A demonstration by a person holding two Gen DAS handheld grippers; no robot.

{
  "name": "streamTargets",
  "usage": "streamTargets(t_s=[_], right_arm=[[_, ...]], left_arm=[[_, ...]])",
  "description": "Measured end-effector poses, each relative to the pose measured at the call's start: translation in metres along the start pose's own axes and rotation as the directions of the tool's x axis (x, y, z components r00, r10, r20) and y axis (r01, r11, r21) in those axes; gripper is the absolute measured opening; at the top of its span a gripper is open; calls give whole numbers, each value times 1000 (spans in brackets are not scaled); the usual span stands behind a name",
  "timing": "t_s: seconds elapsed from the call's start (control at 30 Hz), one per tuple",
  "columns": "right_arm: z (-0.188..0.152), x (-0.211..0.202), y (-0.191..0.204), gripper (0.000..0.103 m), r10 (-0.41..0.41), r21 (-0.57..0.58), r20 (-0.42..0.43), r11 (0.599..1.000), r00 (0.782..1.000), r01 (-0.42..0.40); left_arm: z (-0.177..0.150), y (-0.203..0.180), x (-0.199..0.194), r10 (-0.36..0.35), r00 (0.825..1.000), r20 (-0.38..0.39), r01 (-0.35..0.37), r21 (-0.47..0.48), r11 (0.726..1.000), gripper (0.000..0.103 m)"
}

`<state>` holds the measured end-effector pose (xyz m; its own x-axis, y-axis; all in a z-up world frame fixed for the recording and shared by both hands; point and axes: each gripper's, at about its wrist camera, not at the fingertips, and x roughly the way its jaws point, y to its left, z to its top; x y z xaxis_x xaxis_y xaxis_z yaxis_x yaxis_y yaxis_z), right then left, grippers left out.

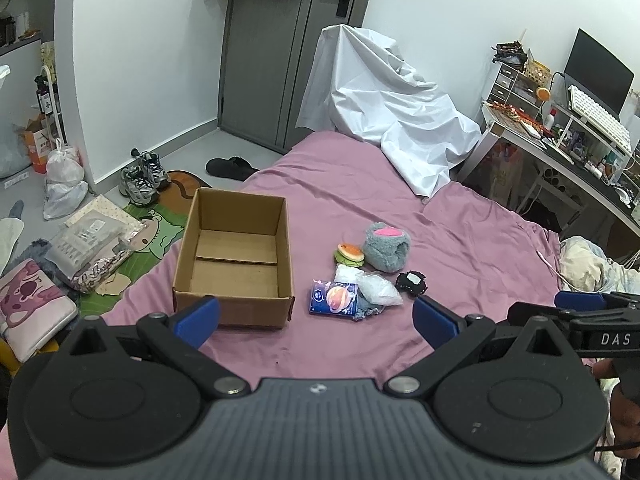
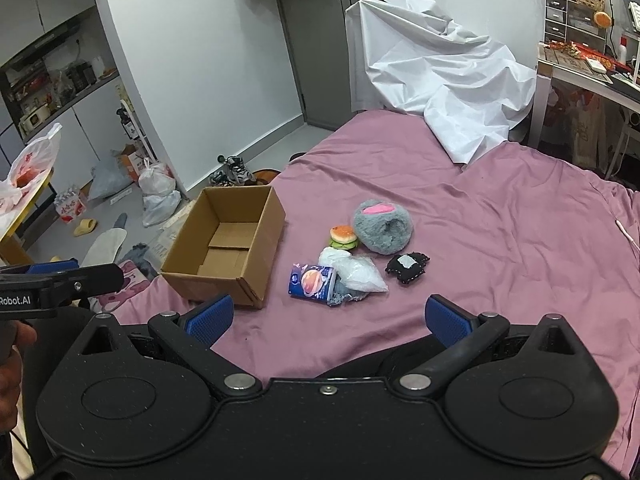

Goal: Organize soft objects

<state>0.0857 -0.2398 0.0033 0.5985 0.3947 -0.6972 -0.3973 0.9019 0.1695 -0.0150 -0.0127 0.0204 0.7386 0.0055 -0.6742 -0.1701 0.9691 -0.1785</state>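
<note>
Left claw [image 1: 316, 316]: blue pads spread wide apart, holding nothing, above the near part of the bed.
Right claw [image 2: 330, 318]: pads likewise wide apart, empty.
Bed [image 1: 460, 240]: purple sheet, carries everything.
Cardboard box [image 1: 236, 256]: open, nothing inside, at the bed's left edge.
Soft objects: grey plush ball [image 1: 387, 246], burger toy [image 1: 350, 255] touching it, blue packet [image 1: 334, 298], clear plastic bag [image 1: 374, 289], black pouch [image 1: 411, 282], clustered just right of the box.

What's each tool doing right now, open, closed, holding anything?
Left tool: open, holding nothing, above the bed sheet near the box.
Right tool: open, holding nothing.
</note>
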Motion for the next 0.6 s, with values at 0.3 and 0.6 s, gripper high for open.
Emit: streamTargets(t_s=[0.3, 0.6], right_arm=[[-1, -11, -1, 103, 4, -4, 23, 1000, 1000, -4], [-3, -14, -4, 103, 1, -3, 21, 1000, 1000, -1]], left_arm=[[-1, -1, -10, 9, 1000, 13, -9, 9, 1000, 102], [-1, -2, -13, 13, 1000, 6, -13, 10, 1000, 102]])
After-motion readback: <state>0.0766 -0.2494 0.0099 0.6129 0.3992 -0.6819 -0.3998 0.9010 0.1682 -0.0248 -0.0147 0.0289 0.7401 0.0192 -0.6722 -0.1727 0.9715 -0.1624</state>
